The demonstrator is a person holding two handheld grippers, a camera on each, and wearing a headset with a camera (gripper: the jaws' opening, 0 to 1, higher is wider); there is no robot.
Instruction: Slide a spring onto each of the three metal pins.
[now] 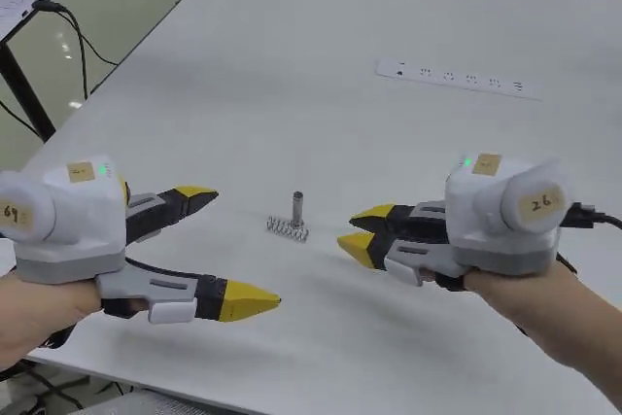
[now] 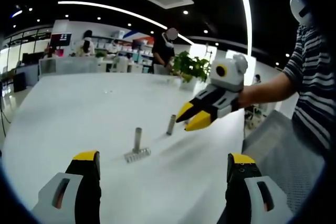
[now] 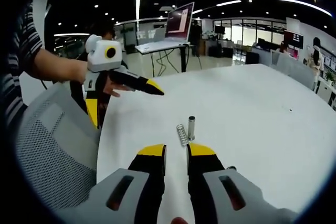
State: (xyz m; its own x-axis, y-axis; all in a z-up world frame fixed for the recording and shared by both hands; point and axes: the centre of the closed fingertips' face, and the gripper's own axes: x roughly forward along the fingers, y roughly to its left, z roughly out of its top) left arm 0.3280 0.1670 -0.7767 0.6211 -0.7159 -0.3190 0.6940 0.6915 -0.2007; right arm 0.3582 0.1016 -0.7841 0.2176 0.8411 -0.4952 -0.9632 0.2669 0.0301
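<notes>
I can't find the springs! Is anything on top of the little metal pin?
No, the pin has a bare top. One spring lies on the white table right beside its foot. In the head view the spring covers the very bottom of the pin.

White left tongs (image 1: 241, 246) and right tongs (image 1: 350, 227), black jaws tipped yellow, striped sleeve (image 2: 314, 72)

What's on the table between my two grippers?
Head view: an upright metal pin with a spring lying at its base. Left gripper view adds a second pin nearer the right gripper.
</notes>
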